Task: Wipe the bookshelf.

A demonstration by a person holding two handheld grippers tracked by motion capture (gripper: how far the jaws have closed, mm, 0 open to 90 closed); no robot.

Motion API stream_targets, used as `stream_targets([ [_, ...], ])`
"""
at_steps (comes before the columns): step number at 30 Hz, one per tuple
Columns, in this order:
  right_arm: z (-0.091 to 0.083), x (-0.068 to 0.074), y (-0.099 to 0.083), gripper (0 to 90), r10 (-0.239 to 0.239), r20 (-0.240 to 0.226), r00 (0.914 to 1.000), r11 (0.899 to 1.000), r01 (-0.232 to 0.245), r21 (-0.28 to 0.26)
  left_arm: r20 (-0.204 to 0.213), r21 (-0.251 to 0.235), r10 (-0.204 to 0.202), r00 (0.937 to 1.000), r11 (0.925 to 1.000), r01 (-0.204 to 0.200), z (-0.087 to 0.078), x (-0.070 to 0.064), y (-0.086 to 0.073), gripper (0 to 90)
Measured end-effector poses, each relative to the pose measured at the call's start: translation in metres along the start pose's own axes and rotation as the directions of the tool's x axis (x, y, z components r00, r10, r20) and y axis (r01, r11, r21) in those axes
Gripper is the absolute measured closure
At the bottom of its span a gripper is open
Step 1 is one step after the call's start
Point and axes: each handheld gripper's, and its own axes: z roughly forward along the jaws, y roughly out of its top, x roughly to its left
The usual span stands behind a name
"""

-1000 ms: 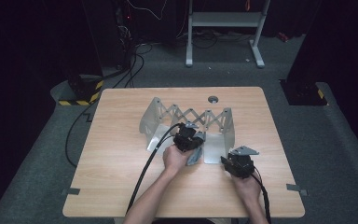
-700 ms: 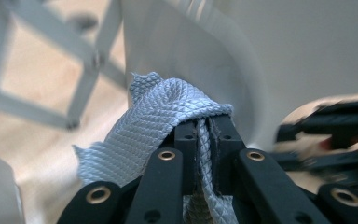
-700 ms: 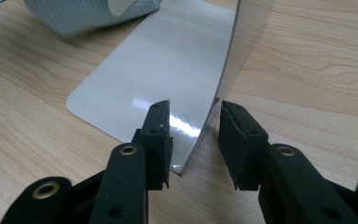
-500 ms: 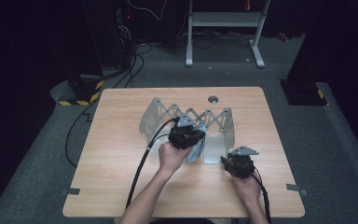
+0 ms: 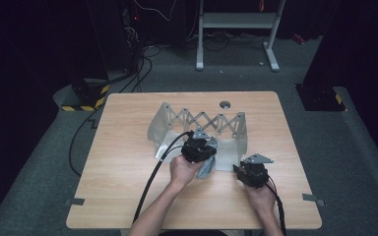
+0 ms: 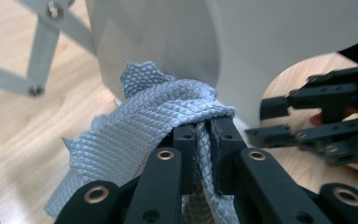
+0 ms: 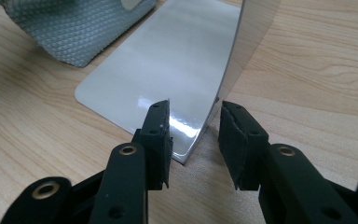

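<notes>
Grey waffle-weave cloth [image 6: 140, 135] sits clamped in the left gripper [image 6: 204, 135], while the right gripper [image 7: 193, 128], jaws apart, straddles the upright metal panel's [image 7: 242, 56] near edge.

Grey diamond-textured cloth [image 6: 135, 126], glossy pale-grey rack [image 7: 168, 74], light woodgrain table [image 5: 128, 162]

On the table [image 5: 128, 147], the folding rack [image 5: 199, 123] stands in the middle, with the cloth [image 5: 207, 164] inside it between its two end plates, the left gripper [image 5: 197, 147] over the cloth and the right gripper [image 5: 241, 169] just outside the right plate's near corner.
</notes>
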Motion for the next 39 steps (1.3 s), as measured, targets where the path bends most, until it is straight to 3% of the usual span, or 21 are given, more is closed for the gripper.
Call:
stream_targets([
  [3, 0.0, 0.0, 0.0, 64.0, 0.0, 0.0, 1.0, 1.0, 0.0, 0.0, -0.021, 0.036, -0.003, 0.9998, 0.9994, 0.003, 0.007, 0.008, -0.006, 82.7],
  [5, 0.0, 0.0, 0.0, 64.1, 0.001, 0.0, 1.0, 1.0, -0.001, 0.0, -0.037, 0.049, -0.024, 0.999, 0.9985, 0.026, 0.012, 0.014, -0.009, 82.7],
  [10, 0.0, 0.0, 0.0, 63.8, -0.001, -0.002, 1.0, 1.0, 0.001, -0.001, -0.098, 0.077, 0.025, 0.9948, 0.9969, -0.018, 0.018, 0.022, -0.017, 82.7],
  [14, 0.0, 0.0, 0.0, 63.8, 0.0, -0.002, 1.0, 1.0, 0.0, -0.001, -0.128, 0.087, 0.073, 0.9891, 0.9943, -0.062, 0.013, 0.026, -0.021, 82.6],
  [23, 0.0, 0.0, 0.0, 63.5, -0.004, -0.002, 1.0, 1.0, 0.004, 0.0, -0.147, 0.094, 0.079, 0.986, 0.9934, -0.065, -0.003, 0.029, -0.029, 78.7],
  [26, 0.0, 0.0, 0.0, 63.3, -0.004, -0.002, 1.0, 1.0, 0.004, 0.0, -0.156, 0.103, 0.077, 0.9848, 0.9928, -0.061, -0.01, 0.032, -0.029, 69.9],
  [30, 0.0, 0.0, 0.0, 62.6, -0.004, -0.003, 1.0, 1.0, 0.004, 0.0, -0.18, 0.053, 0.053, 0.9822, 0.9977, -0.044, -0.016, 0.034, -0.029, 57.3],
  [39, 0.0, 0.0, 0.0, 61.4, -0.011, -0.004, 0.9999, 1.0, 0.011, 0.0, -0.169, 0.027, 0.023, 0.9853, 0.9995, -0.019, -0.026, 0.037, -0.026, 42.6],
])
